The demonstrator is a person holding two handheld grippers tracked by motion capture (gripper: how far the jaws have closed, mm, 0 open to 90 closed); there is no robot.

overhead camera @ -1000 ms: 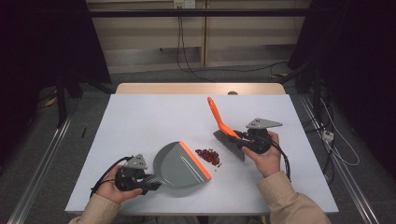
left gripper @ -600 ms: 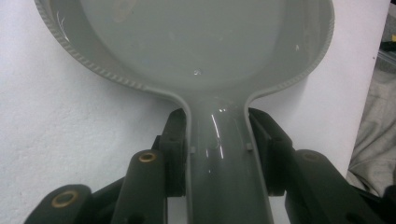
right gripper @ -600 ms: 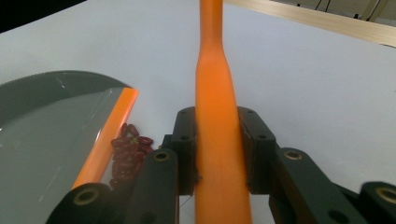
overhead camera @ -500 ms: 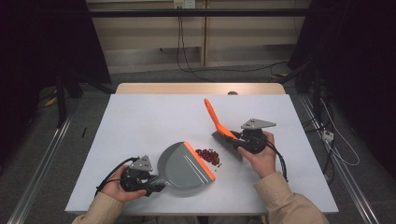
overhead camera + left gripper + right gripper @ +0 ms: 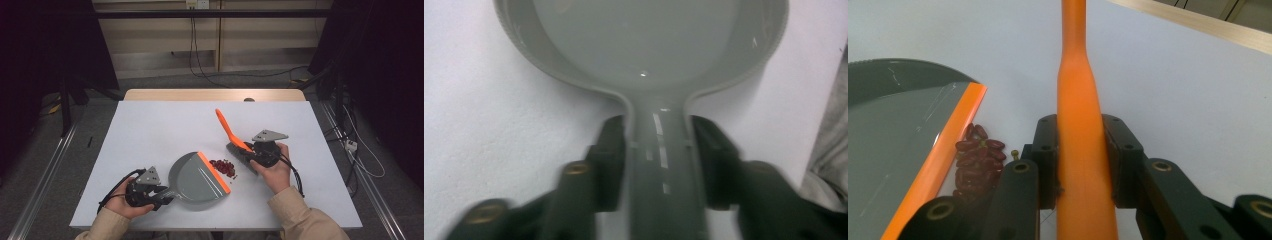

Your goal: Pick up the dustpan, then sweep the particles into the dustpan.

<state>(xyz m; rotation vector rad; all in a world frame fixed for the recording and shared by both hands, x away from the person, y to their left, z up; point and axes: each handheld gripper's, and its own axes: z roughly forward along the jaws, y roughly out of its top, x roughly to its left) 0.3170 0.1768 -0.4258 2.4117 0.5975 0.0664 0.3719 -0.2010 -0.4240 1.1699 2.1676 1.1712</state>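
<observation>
No text, label, brand, number or sign can be read anywhere here.

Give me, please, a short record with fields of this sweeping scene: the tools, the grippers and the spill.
surface: white table
left gripper: shut on the grey dustpan by its handle
right gripper: shut on the orange-handled brush
spill: dark red beans, heaped between the dustpan's orange lip and the brush's bristles
pan contents: no beans seen inside
</observation>
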